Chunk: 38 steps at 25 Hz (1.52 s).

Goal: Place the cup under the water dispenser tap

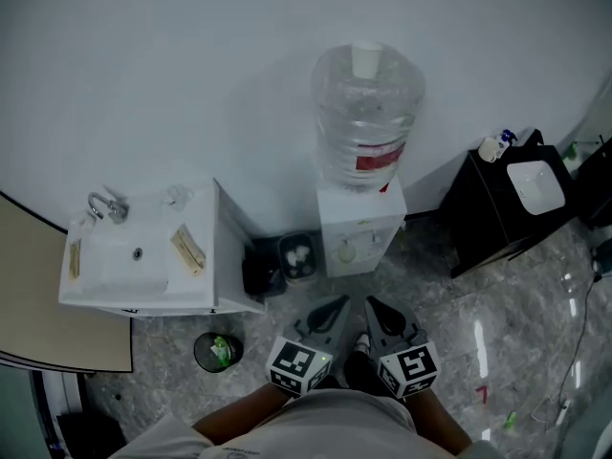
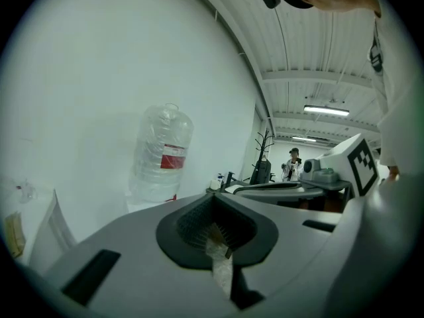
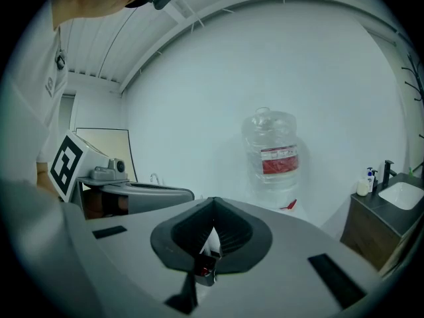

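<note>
The white water dispenser [image 1: 360, 233] stands against the wall with a big clear bottle [image 1: 368, 113] on top; its taps face me, and nothing shows under them. A small clear cup-like thing [image 1: 177, 196] stands on the sink counter at left. My left gripper [image 1: 337, 306] and right gripper [image 1: 373, 306] hang side by side in front of the dispenser, both shut and empty. The left gripper [image 2: 213, 201] points a little right of the bottle [image 2: 161, 154]. The right gripper [image 3: 213, 204] points a little left of the bottle [image 3: 273, 150].
A white sink cabinet [image 1: 206, 290] stands left of the dispenser, with a dark bin [image 1: 298, 256] between them. A small green-lined waste bin [image 1: 218, 351] sits on the floor. A black cabinet with a basin [image 1: 497, 213] stands at right. A person [image 2: 292, 162] stands far off.
</note>
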Each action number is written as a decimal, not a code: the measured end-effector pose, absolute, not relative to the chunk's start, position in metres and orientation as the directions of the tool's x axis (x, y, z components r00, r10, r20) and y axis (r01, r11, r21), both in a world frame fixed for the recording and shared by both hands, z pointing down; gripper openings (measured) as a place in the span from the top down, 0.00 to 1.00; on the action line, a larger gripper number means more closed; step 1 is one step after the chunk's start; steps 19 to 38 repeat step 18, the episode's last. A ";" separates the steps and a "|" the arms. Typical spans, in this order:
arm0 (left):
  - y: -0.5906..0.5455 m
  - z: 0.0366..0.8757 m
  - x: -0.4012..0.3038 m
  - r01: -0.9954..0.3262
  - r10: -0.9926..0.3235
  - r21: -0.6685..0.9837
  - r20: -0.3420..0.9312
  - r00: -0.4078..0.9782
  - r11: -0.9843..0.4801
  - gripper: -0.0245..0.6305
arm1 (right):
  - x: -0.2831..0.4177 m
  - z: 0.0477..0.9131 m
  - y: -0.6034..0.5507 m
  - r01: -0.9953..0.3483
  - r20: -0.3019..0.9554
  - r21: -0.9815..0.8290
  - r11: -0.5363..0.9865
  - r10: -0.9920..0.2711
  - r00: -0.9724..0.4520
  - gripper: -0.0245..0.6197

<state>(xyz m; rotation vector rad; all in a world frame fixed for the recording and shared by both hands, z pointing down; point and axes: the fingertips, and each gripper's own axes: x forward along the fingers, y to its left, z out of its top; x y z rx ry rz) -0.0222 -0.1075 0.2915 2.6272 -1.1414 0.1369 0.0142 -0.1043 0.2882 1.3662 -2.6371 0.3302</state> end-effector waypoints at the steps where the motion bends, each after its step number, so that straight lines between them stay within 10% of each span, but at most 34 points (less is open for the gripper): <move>1: -0.107 0.291 -0.023 -0.730 -0.705 0.211 0.193 0.683 -0.650 0.95 | 0.013 0.287 -0.105 -0.819 0.234 -0.122 0.560 -0.786 -0.572 0.94; 38: -0.095 0.305 -0.025 -0.733 -0.705 0.221 0.202 0.679 -0.643 0.95 | 0.014 0.295 -0.098 -0.828 0.242 -0.119 0.548 -0.793 -0.560 0.94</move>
